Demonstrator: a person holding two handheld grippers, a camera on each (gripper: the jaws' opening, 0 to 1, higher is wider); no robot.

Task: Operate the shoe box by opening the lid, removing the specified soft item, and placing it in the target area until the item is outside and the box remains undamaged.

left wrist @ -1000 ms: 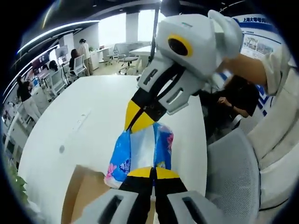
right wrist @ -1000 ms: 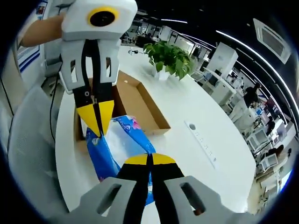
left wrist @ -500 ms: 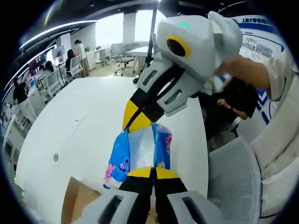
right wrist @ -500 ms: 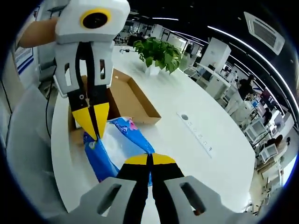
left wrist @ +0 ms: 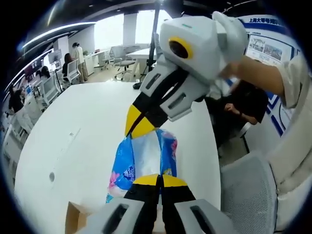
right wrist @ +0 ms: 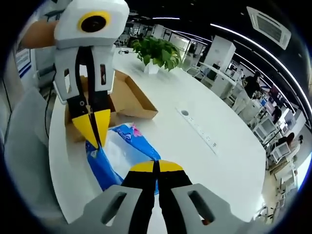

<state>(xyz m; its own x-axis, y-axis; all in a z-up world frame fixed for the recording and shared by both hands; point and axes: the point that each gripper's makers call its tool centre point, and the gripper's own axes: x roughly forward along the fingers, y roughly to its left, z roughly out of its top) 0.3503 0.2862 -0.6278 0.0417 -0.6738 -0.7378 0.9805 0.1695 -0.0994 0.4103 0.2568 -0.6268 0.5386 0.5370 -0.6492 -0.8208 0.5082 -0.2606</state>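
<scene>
A soft pack in blue flowered wrap (left wrist: 144,157) hangs stretched between both grippers above the white table (left wrist: 83,122). My left gripper (left wrist: 159,179) is shut on its near end, and the right gripper (left wrist: 138,126), coming in from the upper right, is shut on its far end. In the right gripper view the same pack (right wrist: 122,152) runs from my right gripper (right wrist: 156,166) up to the left gripper (right wrist: 93,130). The open brown shoe box (right wrist: 130,95) lies on the table beyond the pack; one corner of the box (left wrist: 73,220) shows at the lower left.
A potted plant (right wrist: 156,48) stands past the box. A socket strip (right wrist: 197,129) is set in the table top. A grey chair (left wrist: 248,195) stands by the table edge, with a seated person (left wrist: 243,105) beyond. Desks and people fill the far room.
Both grippers, still shut on the pack, have carried it away from the box; the box has slid toward the edge of the left gripper view and farther off in the right gripper view.
</scene>
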